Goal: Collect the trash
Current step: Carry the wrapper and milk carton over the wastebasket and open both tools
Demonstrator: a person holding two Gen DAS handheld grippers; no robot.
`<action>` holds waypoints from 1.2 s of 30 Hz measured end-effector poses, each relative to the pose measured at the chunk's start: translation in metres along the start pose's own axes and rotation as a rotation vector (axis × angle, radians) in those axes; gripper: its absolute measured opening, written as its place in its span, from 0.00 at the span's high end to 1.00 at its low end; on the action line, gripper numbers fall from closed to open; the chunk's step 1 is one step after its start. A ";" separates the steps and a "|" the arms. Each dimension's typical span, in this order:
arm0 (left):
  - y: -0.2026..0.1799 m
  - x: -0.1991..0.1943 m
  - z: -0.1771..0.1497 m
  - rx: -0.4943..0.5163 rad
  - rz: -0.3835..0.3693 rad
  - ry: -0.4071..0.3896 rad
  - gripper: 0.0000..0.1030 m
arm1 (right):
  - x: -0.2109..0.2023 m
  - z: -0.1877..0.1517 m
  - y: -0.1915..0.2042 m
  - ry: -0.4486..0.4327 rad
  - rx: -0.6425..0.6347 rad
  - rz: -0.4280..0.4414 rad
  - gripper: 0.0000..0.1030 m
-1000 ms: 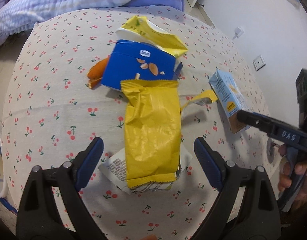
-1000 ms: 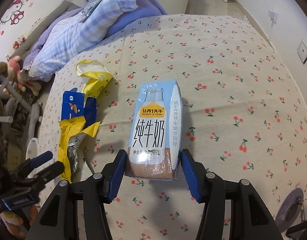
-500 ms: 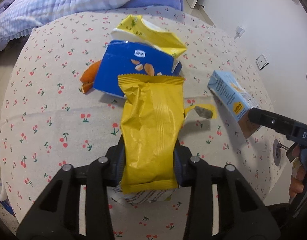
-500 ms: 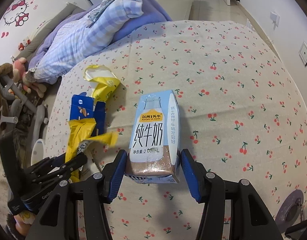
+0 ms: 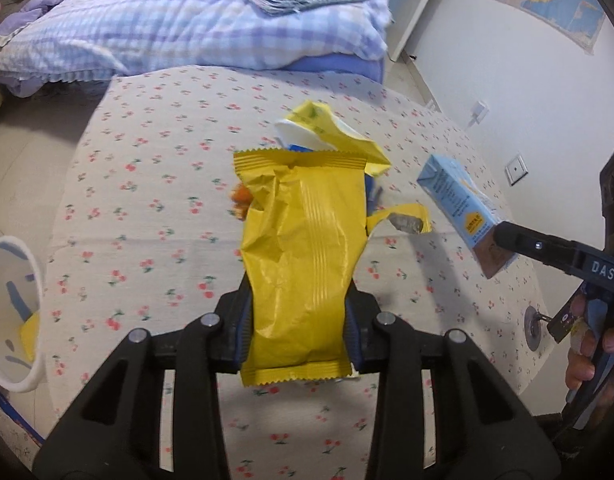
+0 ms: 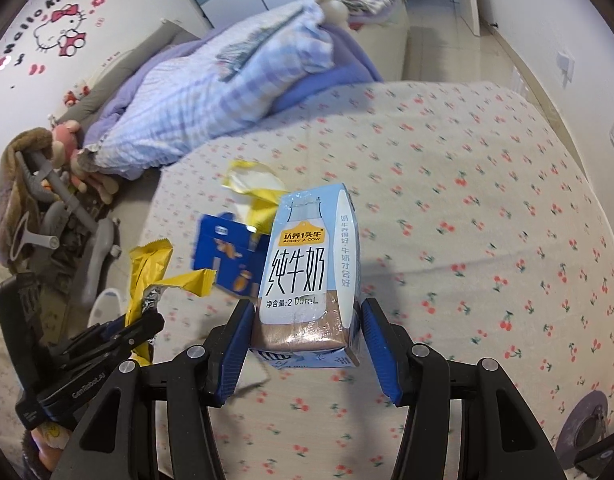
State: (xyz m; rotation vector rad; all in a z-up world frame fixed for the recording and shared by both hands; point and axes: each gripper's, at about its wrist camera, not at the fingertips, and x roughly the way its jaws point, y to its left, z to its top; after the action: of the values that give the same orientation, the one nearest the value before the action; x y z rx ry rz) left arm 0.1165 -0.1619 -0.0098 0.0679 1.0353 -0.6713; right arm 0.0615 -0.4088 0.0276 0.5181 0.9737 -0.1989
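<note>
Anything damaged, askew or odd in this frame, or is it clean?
Nothing alarming. The yellow wrapper in the left hand-held gripper is crumpled, with a torn strip dangling off its side. The milk carton in the right hand-held gripper looks intact. More wrappers lie on the cherry-print bed.

Left gripper (image 5: 299,330) clamped on a wrapper (image 5: 303,256), raised off the surface. Right gripper (image 6: 305,338) clamped on a carton (image 6: 311,268), also raised, to the right of the left one.
</note>
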 end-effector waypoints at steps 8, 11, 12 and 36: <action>0.070 -0.031 -0.008 -0.123 0.075 -0.030 0.62 | 0.007 0.002 0.059 -0.004 -0.078 0.079 0.46; 0.103 -0.047 -0.015 -0.182 0.109 -0.045 0.62 | 0.017 0.000 0.089 0.016 -0.114 0.109 0.46; 0.114 -0.052 -0.017 -0.201 0.121 -0.049 0.62 | 0.022 -0.001 0.101 0.023 -0.127 0.121 0.46; 0.284 -0.090 -0.062 -0.447 0.432 -0.071 0.12 | 0.143 -0.047 0.309 0.197 -0.362 0.283 0.46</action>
State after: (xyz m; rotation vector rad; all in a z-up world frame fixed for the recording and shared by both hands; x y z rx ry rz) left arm 0.1935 0.1305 -0.0418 -0.1185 1.0383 -0.0433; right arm 0.2265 -0.1092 -0.0105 0.3394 1.0856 0.2840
